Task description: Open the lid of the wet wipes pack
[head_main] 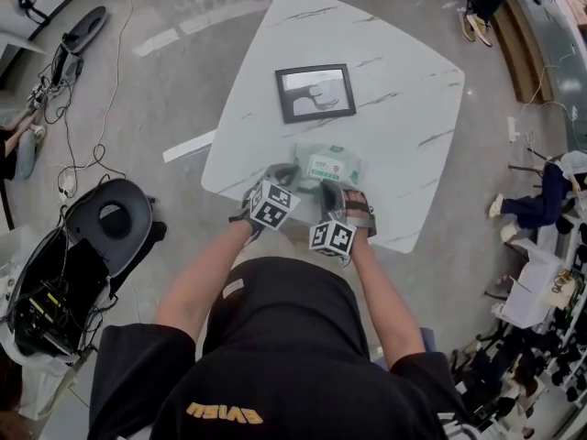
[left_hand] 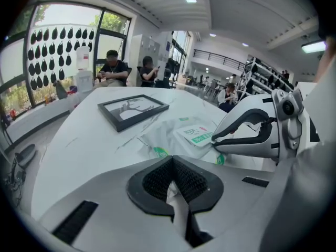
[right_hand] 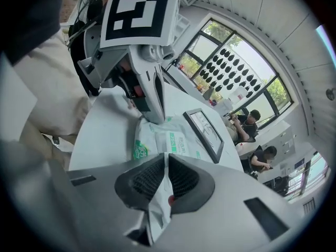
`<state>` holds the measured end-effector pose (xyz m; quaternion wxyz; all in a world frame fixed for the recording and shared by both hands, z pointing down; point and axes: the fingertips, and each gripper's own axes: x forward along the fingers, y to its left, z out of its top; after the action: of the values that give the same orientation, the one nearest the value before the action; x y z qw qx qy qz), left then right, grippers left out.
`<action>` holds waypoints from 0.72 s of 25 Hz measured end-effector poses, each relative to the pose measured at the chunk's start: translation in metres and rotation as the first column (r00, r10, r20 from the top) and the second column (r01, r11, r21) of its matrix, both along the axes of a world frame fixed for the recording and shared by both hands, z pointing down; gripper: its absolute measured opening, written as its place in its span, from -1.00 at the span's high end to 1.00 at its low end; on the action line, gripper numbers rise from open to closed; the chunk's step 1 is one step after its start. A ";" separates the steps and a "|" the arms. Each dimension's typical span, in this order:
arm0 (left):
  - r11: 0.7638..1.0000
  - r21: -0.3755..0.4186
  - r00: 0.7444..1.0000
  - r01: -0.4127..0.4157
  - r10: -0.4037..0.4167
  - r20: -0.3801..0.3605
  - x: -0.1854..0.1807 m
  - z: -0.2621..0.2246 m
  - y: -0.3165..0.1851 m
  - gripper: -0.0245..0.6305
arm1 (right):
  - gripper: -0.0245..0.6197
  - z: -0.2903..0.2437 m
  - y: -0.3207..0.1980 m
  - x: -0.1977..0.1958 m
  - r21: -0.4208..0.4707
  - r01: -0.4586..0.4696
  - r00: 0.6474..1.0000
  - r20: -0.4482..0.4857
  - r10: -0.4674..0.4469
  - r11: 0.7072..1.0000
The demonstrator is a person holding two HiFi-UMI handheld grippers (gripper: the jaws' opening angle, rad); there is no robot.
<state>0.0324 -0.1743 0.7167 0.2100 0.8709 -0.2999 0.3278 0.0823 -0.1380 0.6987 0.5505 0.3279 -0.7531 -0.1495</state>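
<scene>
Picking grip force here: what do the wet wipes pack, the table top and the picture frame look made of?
The white and green wet wipes pack: soft plastic film, slightly glossy, wrinkled.
The white tabletop: marble-look with grey veins, smooth; stone or laminate, unclear.
The black rectangular picture frame: matt rim, wood or plastic; reflective pane, probably glass.

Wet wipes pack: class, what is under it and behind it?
The wet wipes pack rests on the white table; the patch beneath it is hidden. Behind it, apart, lies a black picture frame.

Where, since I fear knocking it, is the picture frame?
In the head view the picture frame lies flat around the middle of the marble table, just beyond the wet wipes pack.
</scene>
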 end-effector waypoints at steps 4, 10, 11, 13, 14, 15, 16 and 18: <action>1.000 0.008 1.000 -0.003 0.003 0.004 -0.002 -0.002 -0.006 0.88 | 0.85 -0.007 -0.007 -0.002 -0.005 0.002 1.000 0.023 -0.002 1.000; 1.000 -0.024 0.999 0.015 -0.016 -0.036 0.002 0.000 0.002 0.88 | 0.86 -0.014 0.001 0.004 -0.026 -0.022 0.997 0.068 0.023 0.999; 1.000 -0.025 0.999 0.015 -0.016 -0.036 0.001 -0.001 0.002 0.88 | 0.86 -0.015 0.000 0.004 -0.024 -0.021 0.997 0.071 0.023 0.999; 0.999 -0.028 0.999 0.018 -0.019 -0.036 0.001 -0.002 0.000 0.88 | 0.86 -0.019 -0.002 0.003 -0.014 -0.022 0.997 0.074 0.023 1.000; 0.999 -0.028 0.999 0.018 -0.019 -0.035 0.001 -0.002 0.000 0.88 | 0.86 -0.021 -0.003 0.004 -0.008 -0.024 0.997 0.074 0.025 1.000; 0.999 -0.028 0.999 0.018 -0.019 -0.034 0.001 -0.001 0.001 0.88 | 0.87 -0.023 -0.004 0.005 -0.003 -0.026 0.997 0.075 0.026 1.000; 0.999 -0.027 0.999 0.019 -0.020 -0.033 0.001 -0.001 0.001 0.88 | 0.87 -0.025 -0.004 0.005 0.002 -0.027 0.997 0.077 0.027 1.000; 0.999 -0.027 0.999 0.019 -0.020 -0.035 0.001 0.001 0.003 0.88 | 0.87 -0.027 -0.005 0.007 0.006 -0.024 0.996 0.080 0.024 1.000</action>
<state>0.0334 -0.1711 0.7172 0.2298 0.8707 -0.3004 0.3144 0.0890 -0.1426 0.6718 0.5203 0.3447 -0.7700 -0.1323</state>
